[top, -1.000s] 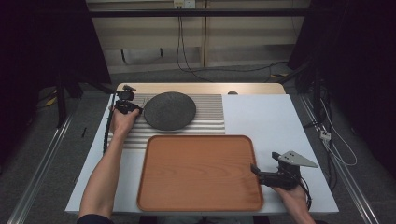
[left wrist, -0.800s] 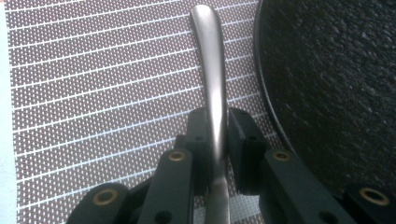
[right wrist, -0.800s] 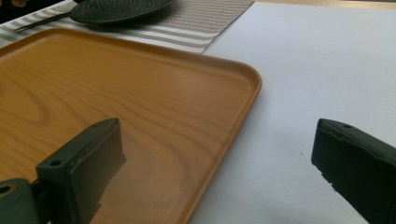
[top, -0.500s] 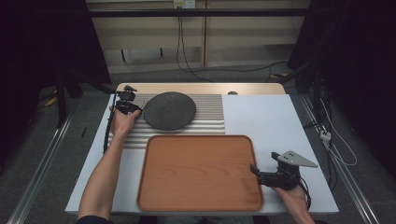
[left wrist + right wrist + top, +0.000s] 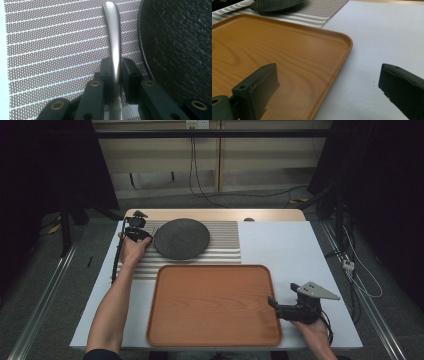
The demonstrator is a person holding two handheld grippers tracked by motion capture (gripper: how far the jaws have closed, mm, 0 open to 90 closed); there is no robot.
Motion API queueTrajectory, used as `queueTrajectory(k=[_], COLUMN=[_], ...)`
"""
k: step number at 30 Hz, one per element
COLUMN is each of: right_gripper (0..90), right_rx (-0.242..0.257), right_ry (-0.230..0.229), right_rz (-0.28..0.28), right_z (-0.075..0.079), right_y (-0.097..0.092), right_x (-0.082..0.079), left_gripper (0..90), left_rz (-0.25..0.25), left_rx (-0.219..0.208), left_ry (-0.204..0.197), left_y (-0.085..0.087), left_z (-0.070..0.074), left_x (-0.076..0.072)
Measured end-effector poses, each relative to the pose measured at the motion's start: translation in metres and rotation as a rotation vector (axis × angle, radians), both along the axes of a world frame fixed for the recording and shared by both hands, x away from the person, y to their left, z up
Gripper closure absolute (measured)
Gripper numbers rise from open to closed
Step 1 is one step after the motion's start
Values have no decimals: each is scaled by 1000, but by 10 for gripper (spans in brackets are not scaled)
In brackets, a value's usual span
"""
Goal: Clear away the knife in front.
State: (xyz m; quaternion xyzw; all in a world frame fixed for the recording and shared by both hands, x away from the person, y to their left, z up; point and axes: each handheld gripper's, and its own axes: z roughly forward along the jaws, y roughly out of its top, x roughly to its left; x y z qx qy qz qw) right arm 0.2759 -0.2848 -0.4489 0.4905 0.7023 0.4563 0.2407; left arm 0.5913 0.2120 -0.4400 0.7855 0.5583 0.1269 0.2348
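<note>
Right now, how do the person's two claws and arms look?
Both claws, left and right, are black with blocky jaws; brass-coloured rivets mark the left one's links. The right carries a grey three-cornered plate and a black cable. A dark sleeve ends above the elbow.

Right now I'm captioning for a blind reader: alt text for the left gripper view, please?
The left tool is clamped on a slim metal utensil handle above a striped placemat. A dark textured plate lies beside it.
</note>
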Motion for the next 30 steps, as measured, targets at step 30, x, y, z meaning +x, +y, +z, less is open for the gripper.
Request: queueTrajectory(k=[30], right_gripper=[26], right_rx=[2], right_ry=[3], right_rz=[-2], right_z=[-1], right_y=[1], right_x=[2], left_gripper=[799], left_rz=[-23], left_rx=[-14], left_ry=[-4], left_y=[16], left_z=[15], left_x=[-12])
